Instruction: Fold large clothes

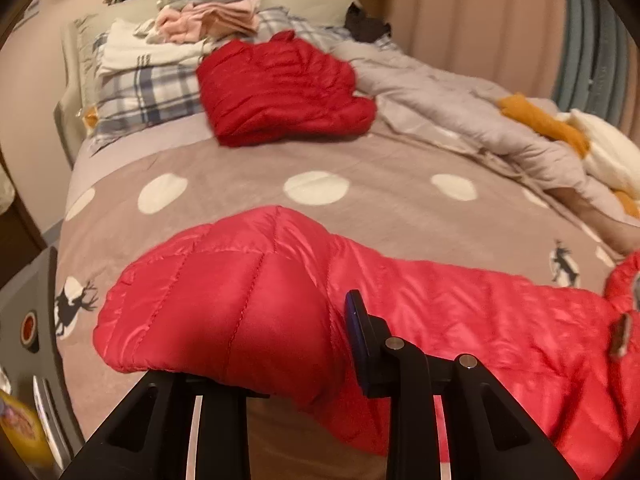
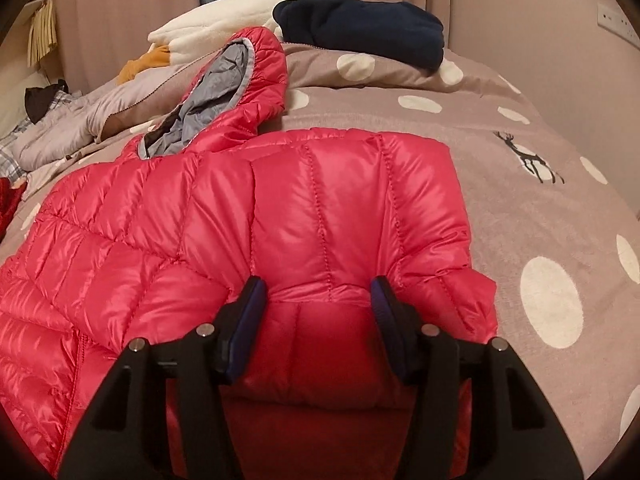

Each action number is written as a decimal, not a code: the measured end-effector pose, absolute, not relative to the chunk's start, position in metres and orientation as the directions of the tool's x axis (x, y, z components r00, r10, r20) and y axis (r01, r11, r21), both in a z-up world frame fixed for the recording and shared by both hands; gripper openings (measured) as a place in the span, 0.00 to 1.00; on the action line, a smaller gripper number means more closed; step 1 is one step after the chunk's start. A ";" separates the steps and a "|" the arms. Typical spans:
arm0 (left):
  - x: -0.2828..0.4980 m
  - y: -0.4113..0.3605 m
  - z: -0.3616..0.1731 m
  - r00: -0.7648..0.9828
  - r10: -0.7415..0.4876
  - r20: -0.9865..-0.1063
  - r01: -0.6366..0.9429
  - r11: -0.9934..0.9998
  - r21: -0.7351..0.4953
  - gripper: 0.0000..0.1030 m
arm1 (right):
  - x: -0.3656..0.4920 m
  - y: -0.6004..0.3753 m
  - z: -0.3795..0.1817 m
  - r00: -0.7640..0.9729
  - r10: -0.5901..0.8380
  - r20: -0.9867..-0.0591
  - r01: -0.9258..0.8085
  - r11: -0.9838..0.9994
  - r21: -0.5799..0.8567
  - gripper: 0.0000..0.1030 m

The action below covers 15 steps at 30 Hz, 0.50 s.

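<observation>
A pinkish-red quilted puffer jacket (image 1: 440, 320) lies on the grey spotted bedspread (image 1: 320, 160). In the left wrist view my left gripper (image 1: 280, 340) has a puffy folded part of the jacket (image 1: 224, 304) between its jaws; the left finger is hidden under the fabric, the right finger's blue pad (image 1: 358, 332) shows. In the right wrist view the jacket (image 2: 280, 208) lies with its grey-lined hood (image 2: 224, 92) toward the far side. My right gripper (image 2: 318, 316) stands wide, both blue pads (image 2: 248, 320) flanking a folded-over jacket section.
A folded darker red jacket (image 1: 280, 88) lies further up the bed. Plaid pillows and piled clothes (image 1: 200, 16) sit at the headboard. A crumpled grey duvet (image 1: 460, 100) runs along the right. A folded navy garment (image 2: 360, 28) and white blanket (image 2: 224, 16) lie by the curtains.
</observation>
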<state>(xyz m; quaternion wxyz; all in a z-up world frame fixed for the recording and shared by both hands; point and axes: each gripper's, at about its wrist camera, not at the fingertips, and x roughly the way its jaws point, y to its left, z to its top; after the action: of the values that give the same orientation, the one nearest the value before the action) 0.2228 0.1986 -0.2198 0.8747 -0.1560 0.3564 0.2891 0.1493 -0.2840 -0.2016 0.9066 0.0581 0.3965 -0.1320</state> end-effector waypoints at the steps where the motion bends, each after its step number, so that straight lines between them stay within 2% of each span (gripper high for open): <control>1: 0.222 0.197 -0.217 0.587 0.392 -0.709 -0.613 0.787 -0.072 0.28 | 0.148 -0.285 -0.201 0.651 -0.187 -0.735 0.282 0.959 0.006 0.54; 15: 0.214 0.174 -0.199 0.627 0.401 -0.668 -0.587 0.807 -0.067 0.28 | 0.147 -0.287 -0.201 0.660 -0.172 -0.731 0.279 0.960 0.026 0.54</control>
<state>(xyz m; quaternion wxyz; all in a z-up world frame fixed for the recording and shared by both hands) 0.2141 0.1740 -0.1987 0.8909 -0.1405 0.3311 0.2774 0.1467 -0.2870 -0.2005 0.9085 0.0682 0.3931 -0.1241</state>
